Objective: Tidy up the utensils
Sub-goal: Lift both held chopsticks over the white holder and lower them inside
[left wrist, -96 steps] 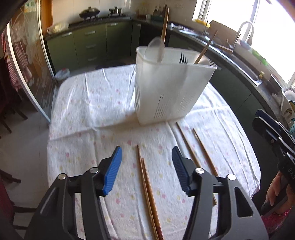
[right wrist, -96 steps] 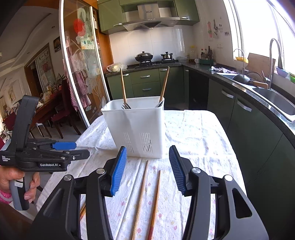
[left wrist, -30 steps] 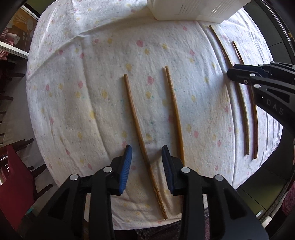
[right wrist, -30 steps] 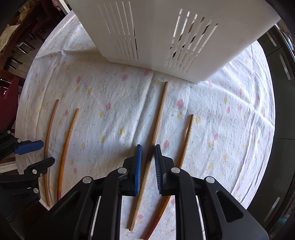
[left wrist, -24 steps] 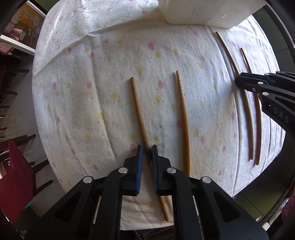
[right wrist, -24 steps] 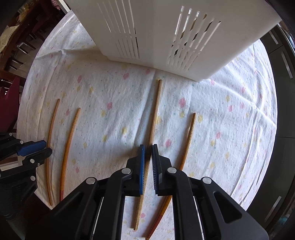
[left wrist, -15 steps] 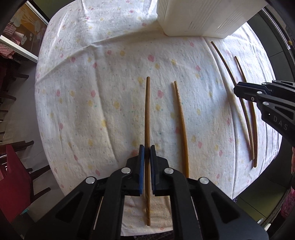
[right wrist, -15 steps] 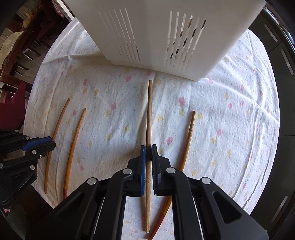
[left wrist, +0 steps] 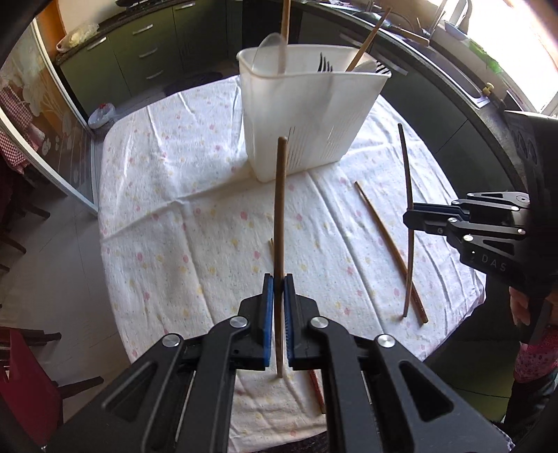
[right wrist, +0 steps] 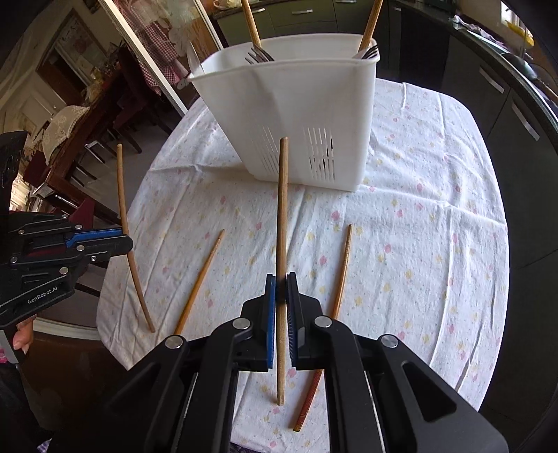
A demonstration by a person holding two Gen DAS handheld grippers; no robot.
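I am holding two black grippers with blue pads over a round worktop [left wrist: 167, 195] covered in a white cloth with pink and yellow dots.

My left gripper [left wrist: 276, 289] is clamped tight on a long brown wooden chopstick [left wrist: 279, 223]. The stick runs straight up between the pads, its far tip in front of the lower wall of a white slotted plastic utensil basket [left wrist: 307, 115], and it is lifted clear of the cloth. In the right wrist view the same gripper [right wrist: 120, 240] shows at the left edge, with the stick [right wrist: 127, 223] crossing through its tip.

My right gripper [right wrist: 281, 289] is likewise closed fully on a second brown wooden chopstick [right wrist: 281, 216], also raised off the cloth and pointing towards the basket [right wrist: 296, 111]. From the left wrist view this gripper [left wrist: 411, 216] sits at the right, with its dark stick [left wrist: 408, 209] held steeply.

Two more wooden chopsticks lie flat on the cloth: one [right wrist: 200, 278] between the two grippers, and one with a reddish end [right wrist: 340, 275] just right of my right gripper.

The basket stands at the far side of the worktop and holds metal forks [right wrist: 259, 54] and wooden-handled utensils [right wrist: 369, 24] standing upright. Dark green kitchen cabinets [left wrist: 139, 52] lie beyond.
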